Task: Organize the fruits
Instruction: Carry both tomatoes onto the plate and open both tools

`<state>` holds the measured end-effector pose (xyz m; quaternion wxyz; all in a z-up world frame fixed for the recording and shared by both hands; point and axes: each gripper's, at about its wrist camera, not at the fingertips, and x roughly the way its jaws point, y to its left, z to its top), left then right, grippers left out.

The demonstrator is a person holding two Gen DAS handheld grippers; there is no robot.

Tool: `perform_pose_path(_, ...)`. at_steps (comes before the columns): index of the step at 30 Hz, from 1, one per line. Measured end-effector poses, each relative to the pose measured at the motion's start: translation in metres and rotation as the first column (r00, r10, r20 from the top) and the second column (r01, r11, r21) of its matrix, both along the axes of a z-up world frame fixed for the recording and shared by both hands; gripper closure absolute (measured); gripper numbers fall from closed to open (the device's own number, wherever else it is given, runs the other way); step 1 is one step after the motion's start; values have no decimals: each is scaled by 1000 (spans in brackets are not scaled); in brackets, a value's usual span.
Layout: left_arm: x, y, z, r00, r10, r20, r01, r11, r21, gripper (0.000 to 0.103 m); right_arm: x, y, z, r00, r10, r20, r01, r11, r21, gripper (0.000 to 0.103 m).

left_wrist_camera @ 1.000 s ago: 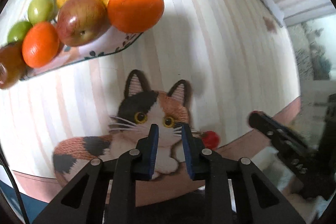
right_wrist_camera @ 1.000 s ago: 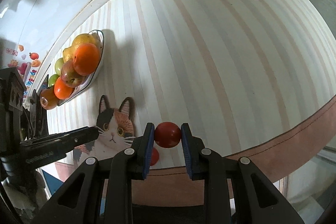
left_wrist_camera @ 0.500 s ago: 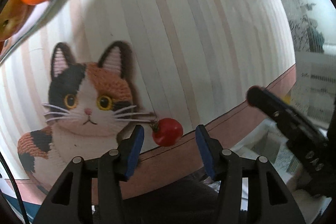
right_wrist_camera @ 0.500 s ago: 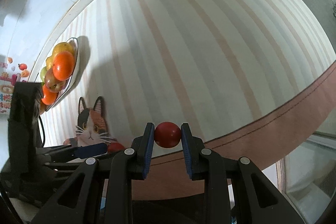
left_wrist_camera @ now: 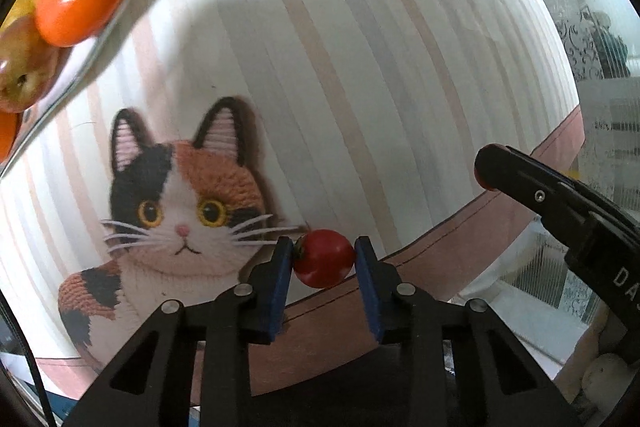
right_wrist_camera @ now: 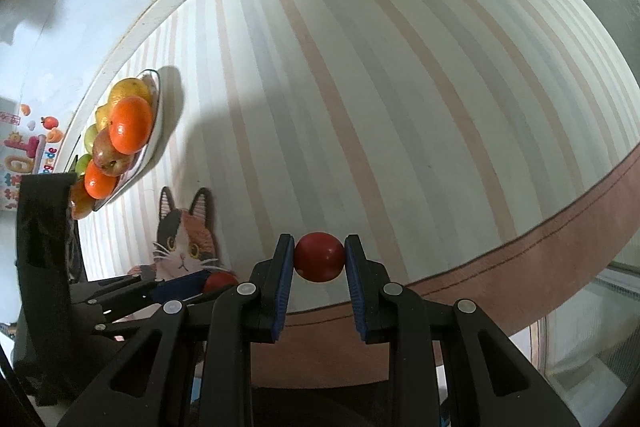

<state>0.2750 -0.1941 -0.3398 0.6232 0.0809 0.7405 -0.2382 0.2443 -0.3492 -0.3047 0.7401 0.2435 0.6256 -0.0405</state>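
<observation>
Closing on a tomato w/ left gripper: pads touching or nearly touching both sides, fruit sitting at mat edge just right of the cat print. Right gripper narrow, already clamped on a 2nd tomato, held above the mat near its front border. Plate w/ oranges, apples etc. well apart, far left by the wall.

To do it well, probably: squeeze gently, skin is soft and round so likely to squirt out; keep pads centred on widest part, stem side clear; lift straight before swinging toward plate; keep right hand out of left's path. Pile already tall, so drop spots look scarce.

Can't tell if left grip is firm yet or fruit lifted. Plate cut off at frame edge in left view; its near end hidden behind left gripper body in right view. Far objects at top too cropped to ID.
</observation>
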Motion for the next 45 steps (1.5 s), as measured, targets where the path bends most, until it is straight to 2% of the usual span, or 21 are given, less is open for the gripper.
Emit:
perform_pose_path(6, 25, 40, 29, 991, 129, 30, -127, 990, -58, 74, 17, 24, 3, 998, 60, 26, -60, 998, 32, 75)
perform_pose_path(12, 59, 108, 56, 948, 311, 72, -303, 948, -100, 74, 48, 70, 8, 984, 161, 70, -167, 982, 89, 75)
perform_pose_path(15, 77, 143, 61, 910, 406, 79, -397, 911, -111, 74, 68, 102, 13, 970, 217, 114, -230, 967, 112, 75)
perform_pose_path(20, 104, 186, 62, 833, 549, 63, -535, 830, -157, 74, 94, 146, 12, 946, 268, 184, -297, 942, 155, 75)
perform_pose_path(24, 120, 207, 53, 773, 634, 31, -617, 762, -196, 74, 106, 170, 4, 933, 281, 224, -319, 935, 155, 75)
perform_pose_path(28, 124, 221, 43, 729, 685, 14, -666, 713, -217, 74, 113, 183, -7, 925, 296, 238, -332, 935, 127, 75)
perform_pose_path(32, 124, 217, 35, 718, 695, 26, -675, 705, -217, 74, 119, 189, -13, 919, 314, 238, -343, 934, 95, 75)
perform_pose_path(38, 125, 214, 31, 727, 681, 85, -657, 726, -201, 74, 129, 193, -16, 917, 319, 239, -341, 938, 58, 75)
perform_pose_path(45, 128, 214, 28, 728, 677, 112, -651, 733, -198, 74, 137, 199, -17, 908, 347, 235, -364, 931, 31, 74)
